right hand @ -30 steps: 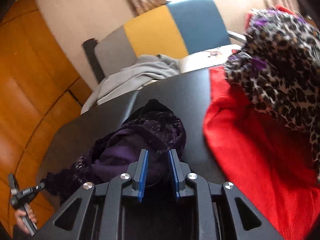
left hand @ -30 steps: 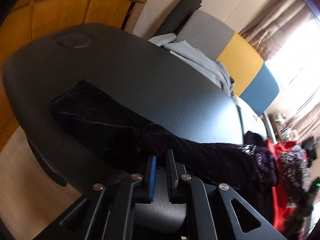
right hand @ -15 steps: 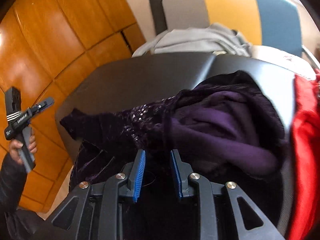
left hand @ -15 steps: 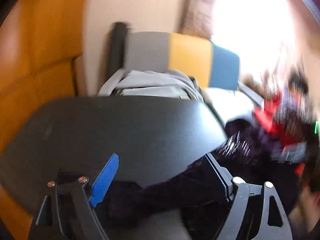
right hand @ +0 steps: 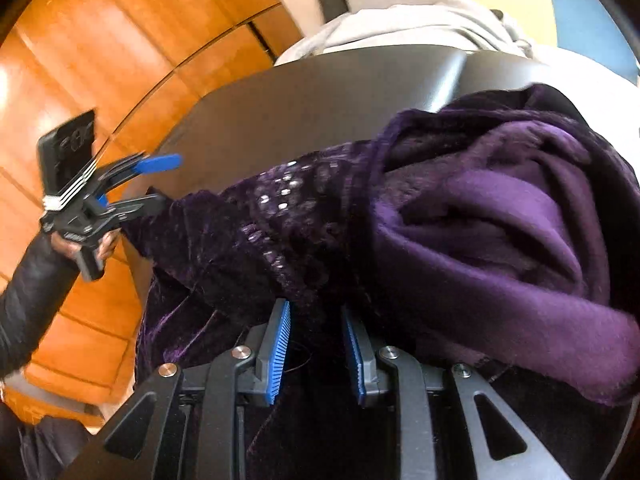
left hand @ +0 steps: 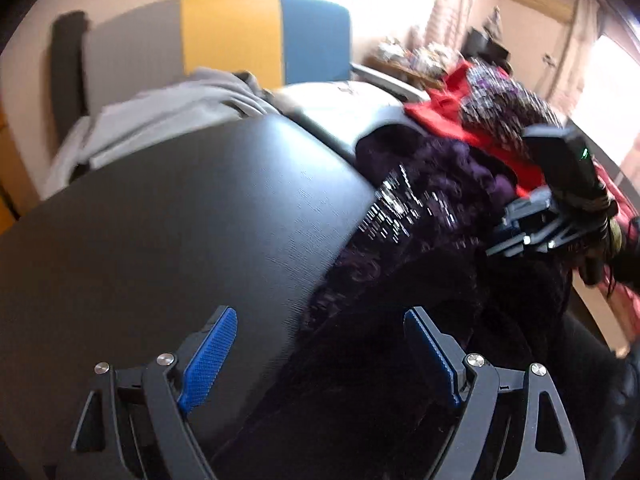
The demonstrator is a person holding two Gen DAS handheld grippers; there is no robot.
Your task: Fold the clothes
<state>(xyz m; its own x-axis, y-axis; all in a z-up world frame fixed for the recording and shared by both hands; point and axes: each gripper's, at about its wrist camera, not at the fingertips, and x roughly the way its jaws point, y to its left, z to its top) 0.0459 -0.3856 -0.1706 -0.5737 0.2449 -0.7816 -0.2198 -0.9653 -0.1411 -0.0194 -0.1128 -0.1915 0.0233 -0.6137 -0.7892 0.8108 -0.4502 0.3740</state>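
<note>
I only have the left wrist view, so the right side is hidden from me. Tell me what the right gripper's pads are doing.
Observer: The right gripper is shut on a fold of the purple velvet garment.
Operator: Report my left gripper from that side.
Observer: The left gripper is open. Its jaws have just been opening, and the sleeve end lies at its lower finger, not clamped.
Operator: Describe the bunched part.
Observer: A lighter purple lining shows there, turned outward.
</note>
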